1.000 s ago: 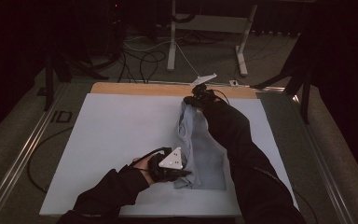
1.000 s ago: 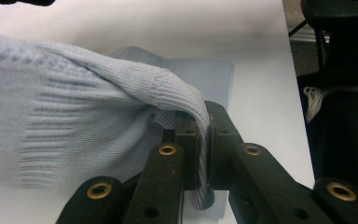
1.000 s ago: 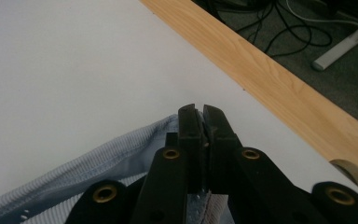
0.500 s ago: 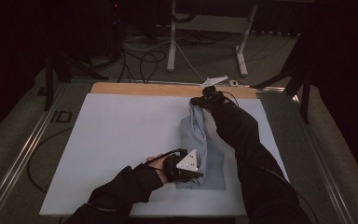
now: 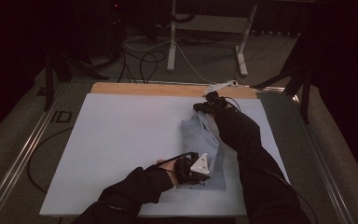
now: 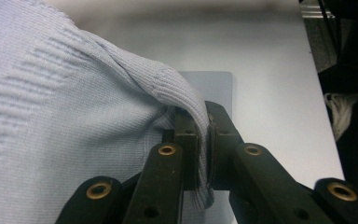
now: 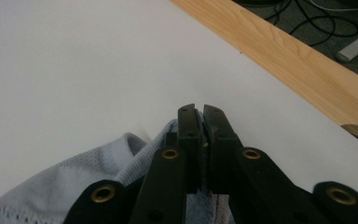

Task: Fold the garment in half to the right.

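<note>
A: How far along is the folding judged to be?

B: The garment [image 5: 204, 149] is already gathered into a narrow strip on the counter [image 5: 121, 140]. A further fold seems to be left.

A: How is it held?

B: The left claw [image 6: 204, 140] is clamped on the near hem, the right claw [image 7: 201, 135] on the far end, toward the wooden edge [image 5: 168, 89].

A: And the material?

B: Pale blue ribbed knit, soft and bunched at both grips.
</note>
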A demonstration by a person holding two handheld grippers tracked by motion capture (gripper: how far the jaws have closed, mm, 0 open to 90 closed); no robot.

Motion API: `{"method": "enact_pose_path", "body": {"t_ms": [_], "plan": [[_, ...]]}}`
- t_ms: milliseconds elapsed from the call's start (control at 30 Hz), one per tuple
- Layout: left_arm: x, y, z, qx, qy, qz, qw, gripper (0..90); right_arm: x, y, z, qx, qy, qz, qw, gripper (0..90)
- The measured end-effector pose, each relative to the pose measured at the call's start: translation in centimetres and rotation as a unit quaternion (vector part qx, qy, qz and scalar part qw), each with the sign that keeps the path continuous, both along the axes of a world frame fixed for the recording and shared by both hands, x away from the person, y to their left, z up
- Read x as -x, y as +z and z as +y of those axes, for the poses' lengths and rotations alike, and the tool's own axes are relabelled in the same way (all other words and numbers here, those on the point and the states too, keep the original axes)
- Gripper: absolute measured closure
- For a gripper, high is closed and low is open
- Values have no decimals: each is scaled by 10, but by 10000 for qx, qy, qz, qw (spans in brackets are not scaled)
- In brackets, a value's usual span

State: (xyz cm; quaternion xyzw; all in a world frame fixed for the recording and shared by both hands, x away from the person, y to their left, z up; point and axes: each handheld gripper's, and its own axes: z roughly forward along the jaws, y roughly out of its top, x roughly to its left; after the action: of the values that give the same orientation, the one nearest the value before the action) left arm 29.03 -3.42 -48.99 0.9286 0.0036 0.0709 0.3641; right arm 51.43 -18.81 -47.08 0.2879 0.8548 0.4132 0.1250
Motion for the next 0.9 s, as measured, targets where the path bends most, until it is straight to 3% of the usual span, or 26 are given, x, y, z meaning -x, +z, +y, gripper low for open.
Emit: {"method": "enact_pose_path", "body": {"t_ms": [100, 133, 167, 267, 367, 400, 433, 667, 900], "plan": [[-3, -3, -5, -3, 2, 91, 10000, 858, -1, -4, -1, -24, 1, 32, 10000, 854], [-3, -4, -6, -12, -18, 121, 9999, 852, -2, -5, -2, -47, -18, 94, 9999, 801], [-4, -5, -7, 52, -27, 217, 9997, 838, -2, -6, -2, -91, -28, 141, 9999, 687], [-1, -6, -9, 194, -154, 361, 9990, 671, -1, -8, -4, -47, -23, 141, 9999, 387], [3, -5, -12, 149, -246, 348, 9990, 571, -1, -8, -9, -119, 3, 263, 9996, 228], [3, -5, -12, 149, -246, 348, 9990, 531, -1, -8, -9, -119, 3, 263, 9996, 228], [3, -4, -13, 156, -159, 378, 9990, 523, -1, -7, -12, -212, -13, 304, 9993, 183], [4, 3, -9, 190, -144, 486, 9985, 480, 2, -2, -20, -358, -25, 320, 9988, 99], [3, 9, 2, 272, -130, 579, 9979, 455, 11, 3, -25, -362, -24, 257, 9990, 93]]}}
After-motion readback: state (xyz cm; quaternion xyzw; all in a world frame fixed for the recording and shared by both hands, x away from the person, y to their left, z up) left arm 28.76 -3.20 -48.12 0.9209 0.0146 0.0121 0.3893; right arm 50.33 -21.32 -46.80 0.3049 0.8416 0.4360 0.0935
